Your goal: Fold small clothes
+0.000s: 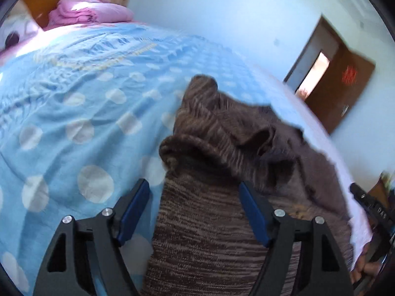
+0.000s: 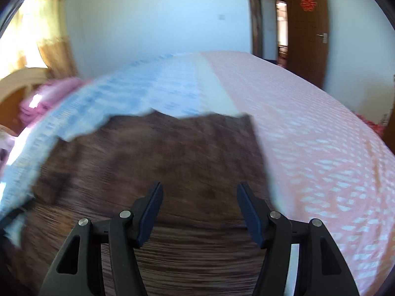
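so the brown knit garment (image 1: 222,222) is lying on the bed, right under and ahead of the left tool (image 1: 195,209), whose jaws are spread wide with nothing pinched, the cloth just passing beneath the gap. ahead of that tool the knit is bunched into a rolled lump (image 1: 197,123), probably a sleeve or collar flopped over, so the fold looks only partly done to me. left of the tool is the blue dotted bedspread (image 1: 74,113), and a pink folded blanket (image 1: 91,12) sits well beyond it.

the right tool (image 2: 200,207) is also spread, hanging over a flatter stretch of the same garment (image 2: 160,153) with nothing between its pads. the pale pink sheet (image 2: 321,135) runs off to its right. both views are blurry, so contact with the cloth is hard to call. my guess is both are parted to go for a fresh edge.
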